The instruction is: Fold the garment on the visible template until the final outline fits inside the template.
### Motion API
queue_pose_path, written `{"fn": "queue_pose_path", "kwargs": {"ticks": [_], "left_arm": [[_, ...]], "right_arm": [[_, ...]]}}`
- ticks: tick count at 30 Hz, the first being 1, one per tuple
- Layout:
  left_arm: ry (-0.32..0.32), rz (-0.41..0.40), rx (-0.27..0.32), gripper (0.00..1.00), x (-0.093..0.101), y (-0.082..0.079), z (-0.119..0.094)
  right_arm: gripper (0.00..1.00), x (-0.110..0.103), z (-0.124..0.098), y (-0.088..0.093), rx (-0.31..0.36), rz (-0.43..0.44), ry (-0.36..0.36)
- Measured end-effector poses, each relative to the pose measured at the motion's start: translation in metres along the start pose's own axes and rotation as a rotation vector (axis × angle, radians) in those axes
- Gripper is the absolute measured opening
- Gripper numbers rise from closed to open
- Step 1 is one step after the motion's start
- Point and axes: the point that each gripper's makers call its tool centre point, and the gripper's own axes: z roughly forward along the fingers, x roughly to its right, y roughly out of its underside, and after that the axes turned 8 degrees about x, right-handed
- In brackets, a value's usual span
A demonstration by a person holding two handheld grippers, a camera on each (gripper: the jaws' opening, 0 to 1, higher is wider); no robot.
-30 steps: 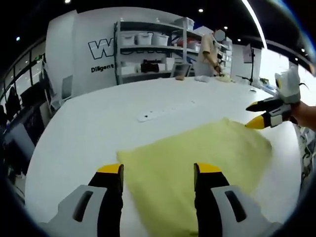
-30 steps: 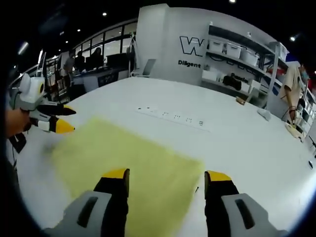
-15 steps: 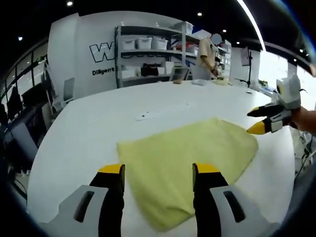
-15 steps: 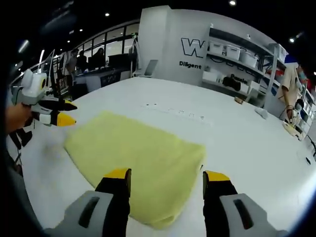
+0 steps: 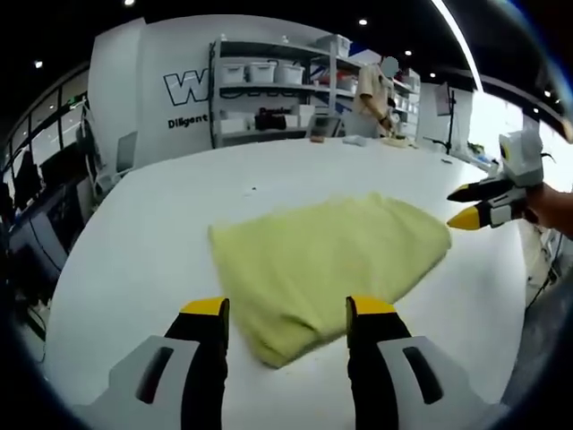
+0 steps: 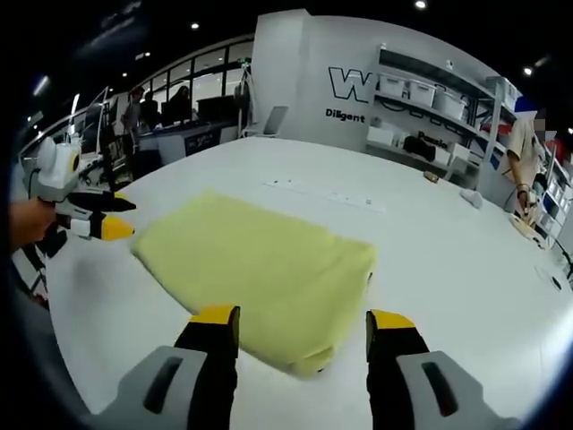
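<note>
A folded pale yellow garment (image 5: 327, 255) lies flat on the white table (image 5: 161, 224); in the right gripper view the same garment (image 6: 260, 269) spreads ahead of the jaws. My left gripper (image 5: 285, 309) is open just short of the garment's near edge, holding nothing. My right gripper (image 6: 303, 318) is open over the garment's near corner, also holding nothing. The right gripper (image 5: 474, 204) comes in from the right in the left gripper view, beside the garment's far end. The left gripper (image 6: 94, 215) shows at the left in the right gripper view. No template outline is discernible.
A power strip (image 6: 327, 193) lies on the table beyond the garment. Shelves with boxes (image 5: 269, 90) stand against the back wall, and a person (image 5: 376, 90) works at a far bench. Chairs and desks stand past the table's left edge.
Both views have pulled back from the garment, so both grippers have withdrawn toward the table's near side. The garment lies still; both grippers stay open.
</note>
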Motion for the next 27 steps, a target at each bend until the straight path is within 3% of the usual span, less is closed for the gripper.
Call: {"fn": "queue_pose_path", "kwargs": {"ticks": [11,21,27], "left_arm": [[0.0,0.018,-0.057,0.45,0.002,0.026,-0.006],[-0.001,0.033,-0.096,0.41,-0.003,0.038,-0.003],[0.005,0.042,-0.107,0.37,-0.002,0.041,0.0]], "right_arm": [[0.53,-0.004,-0.006,0.03,-0.056,0.012,-0.008],[0.5,0.0,-0.004,0.053,-0.11,0.045,-0.01],[0.43,0.002,0.0,0.062,-0.133,0.078,-0.015]]}}
